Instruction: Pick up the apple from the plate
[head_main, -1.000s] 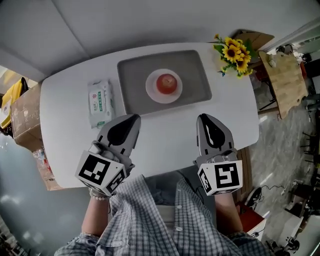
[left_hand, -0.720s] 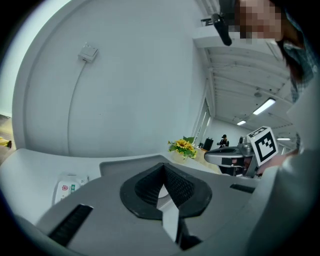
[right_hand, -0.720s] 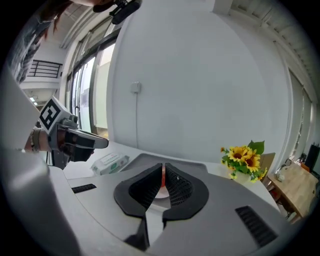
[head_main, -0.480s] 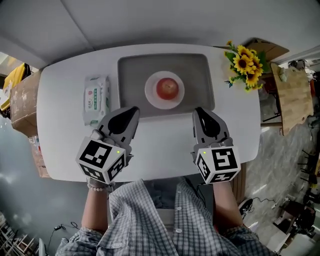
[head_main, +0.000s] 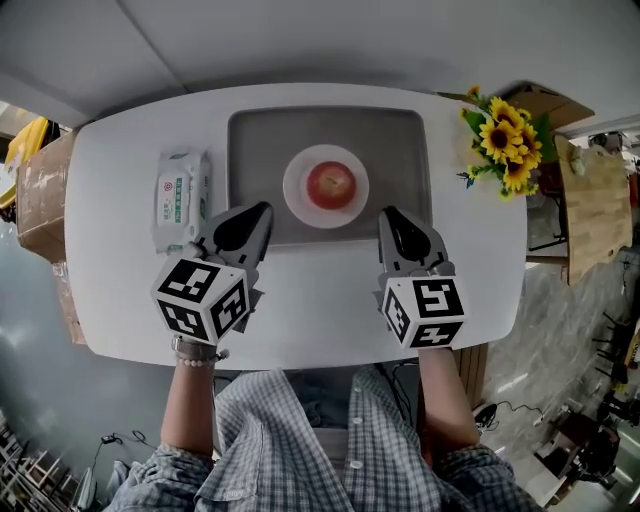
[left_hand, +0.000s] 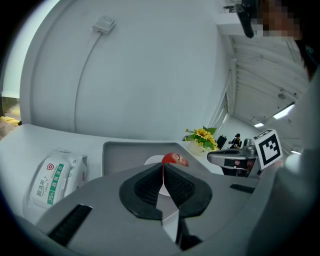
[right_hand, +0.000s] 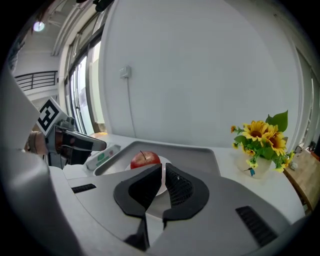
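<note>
Spanning most of the head view, a white table (head_main: 300, 300) carries a grey tray (head_main: 260, 150) toward 12 o'clock. The left gripper (head_main: 262, 208) and right gripper (head_main: 387, 213) hover at 7 and 5 o'clock of the tray's middle, each with jaws drawn together on nothing. A wipes pack (head_main: 180, 198) lies at 9 o'clock beside the tray, and sunflowers (head_main: 508, 143) stand at 2 o'clock. A white plate (head_main: 295, 190) sits mid-tray, and the red apple (head_main: 331, 184) rests at its centre, apart from both grippers.

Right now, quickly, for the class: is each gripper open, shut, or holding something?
Left gripper: shut, holding nothing.
Right gripper: shut, holding nothing.
</note>
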